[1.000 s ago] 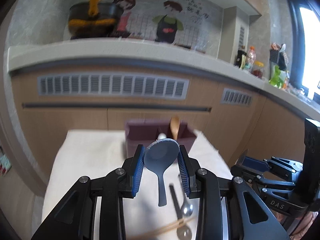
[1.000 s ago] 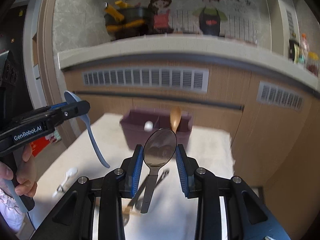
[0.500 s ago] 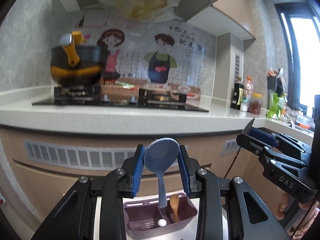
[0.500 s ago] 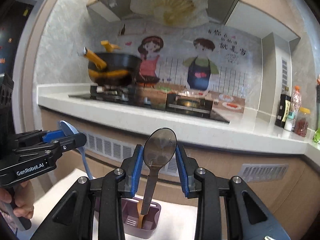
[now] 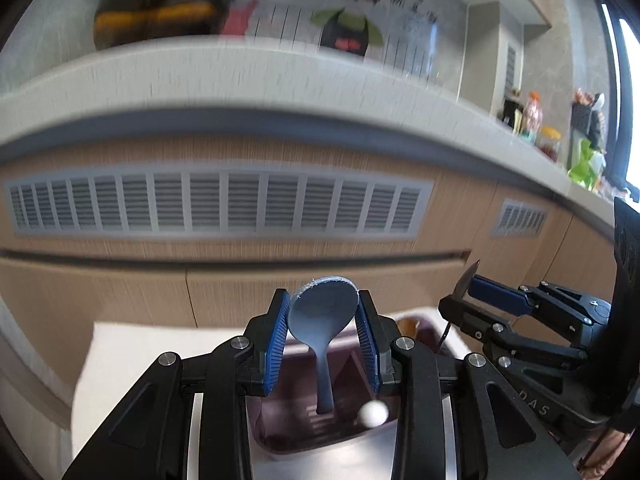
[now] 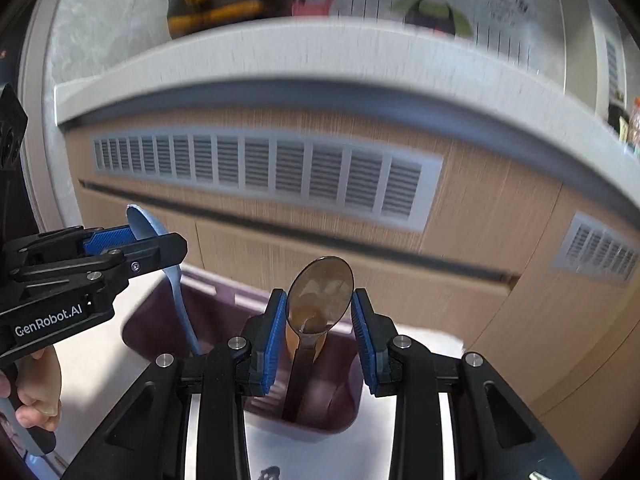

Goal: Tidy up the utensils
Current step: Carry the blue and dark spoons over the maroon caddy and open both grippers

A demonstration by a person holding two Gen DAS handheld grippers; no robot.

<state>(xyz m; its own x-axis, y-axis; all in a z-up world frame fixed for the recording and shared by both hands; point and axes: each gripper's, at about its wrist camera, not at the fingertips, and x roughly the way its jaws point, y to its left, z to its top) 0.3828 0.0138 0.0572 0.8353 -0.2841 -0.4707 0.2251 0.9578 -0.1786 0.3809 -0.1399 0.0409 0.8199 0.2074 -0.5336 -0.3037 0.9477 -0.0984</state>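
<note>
Two handheld grippers are holding spoons over a purple utensil caddy standing on a white table before a kitchen counter. At the lower centre of the left wrist view, the left gripper is clamping the bowl of a blue plastic spoon, its handle hanging down into the caddy beside a white-tipped utensil. At the lower centre of the right wrist view, the right gripper is pinching the bowl of a metal spoon, handle dipping into a caddy compartment next to a wooden spoon. A hand is showing at lower left.
</note>
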